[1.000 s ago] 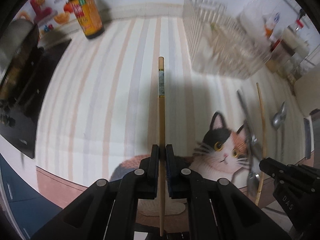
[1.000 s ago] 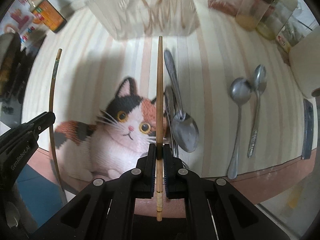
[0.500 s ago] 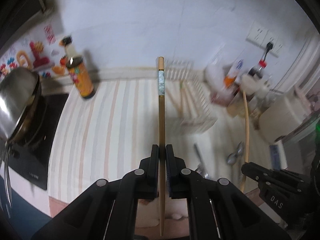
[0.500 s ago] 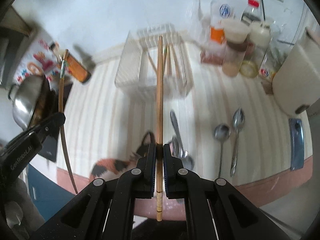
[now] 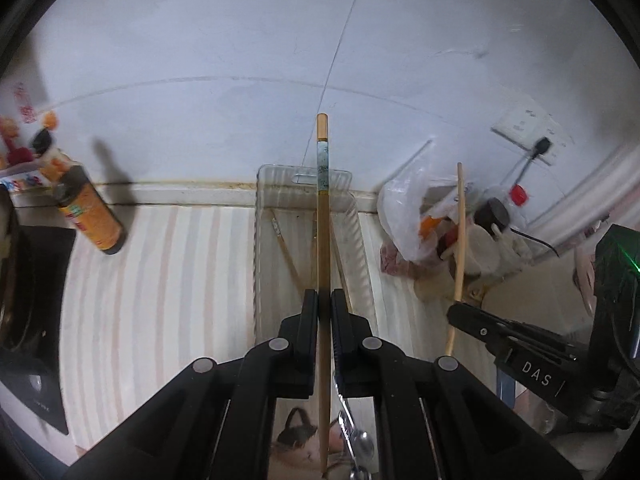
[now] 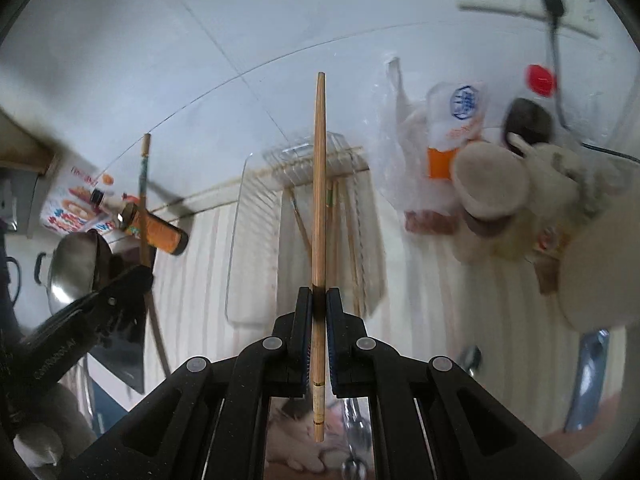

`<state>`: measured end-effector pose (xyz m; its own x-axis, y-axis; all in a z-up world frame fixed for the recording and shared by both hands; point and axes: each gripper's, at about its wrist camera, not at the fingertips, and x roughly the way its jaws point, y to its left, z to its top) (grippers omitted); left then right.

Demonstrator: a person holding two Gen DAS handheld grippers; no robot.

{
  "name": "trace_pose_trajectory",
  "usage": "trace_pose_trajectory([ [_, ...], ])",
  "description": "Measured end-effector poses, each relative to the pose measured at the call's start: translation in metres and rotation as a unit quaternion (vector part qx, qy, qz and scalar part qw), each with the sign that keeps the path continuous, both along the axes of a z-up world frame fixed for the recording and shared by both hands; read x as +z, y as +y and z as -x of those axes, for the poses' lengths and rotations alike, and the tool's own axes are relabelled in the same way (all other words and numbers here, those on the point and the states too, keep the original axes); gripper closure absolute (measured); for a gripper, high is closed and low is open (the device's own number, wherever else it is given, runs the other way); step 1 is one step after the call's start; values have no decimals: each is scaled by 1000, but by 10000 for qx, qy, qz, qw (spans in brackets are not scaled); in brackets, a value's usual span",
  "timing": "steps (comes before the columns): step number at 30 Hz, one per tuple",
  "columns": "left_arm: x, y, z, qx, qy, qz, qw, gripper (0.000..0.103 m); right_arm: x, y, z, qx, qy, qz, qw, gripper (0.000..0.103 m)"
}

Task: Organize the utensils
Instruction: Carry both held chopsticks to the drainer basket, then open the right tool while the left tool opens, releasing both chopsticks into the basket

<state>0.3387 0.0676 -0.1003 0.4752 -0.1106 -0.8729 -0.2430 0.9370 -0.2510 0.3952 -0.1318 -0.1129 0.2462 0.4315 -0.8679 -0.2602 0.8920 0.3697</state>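
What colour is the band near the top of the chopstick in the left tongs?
Pale blue-green band on the tan chopstick; clearest in the left wrist view.

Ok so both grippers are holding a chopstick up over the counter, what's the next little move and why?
Probably carry both forward and lower them over the clear tray. The left gripper is shut on its patterned chopstick and the right gripper on a plain chopstick. Each chopstick points at the tray, where other chopsticks already lie.

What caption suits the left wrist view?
Left gripper shut on a wooden chopstick, above a clear utensil tray already holding chopsticks.
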Motion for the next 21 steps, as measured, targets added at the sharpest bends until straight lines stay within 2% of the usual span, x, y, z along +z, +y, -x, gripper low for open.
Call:
trace_pose_trajectory([
  [4,-26,9,-40,25,349,66,9994,99,-27,20,-42,79,332,13,9994,96],
  [10,-61,18,-73,62,804,2,9967,99,-71,48,-79,206,675,325,9970,96],
  [17,-78,27,-77,210,1088,-147,9937,96,-105,60,-94,296,1035,431,9933,95],
  [21,-74,28,-69,292,1046,-278,9937,95,-109,57,-96,239,1099,364,9930,87],
])
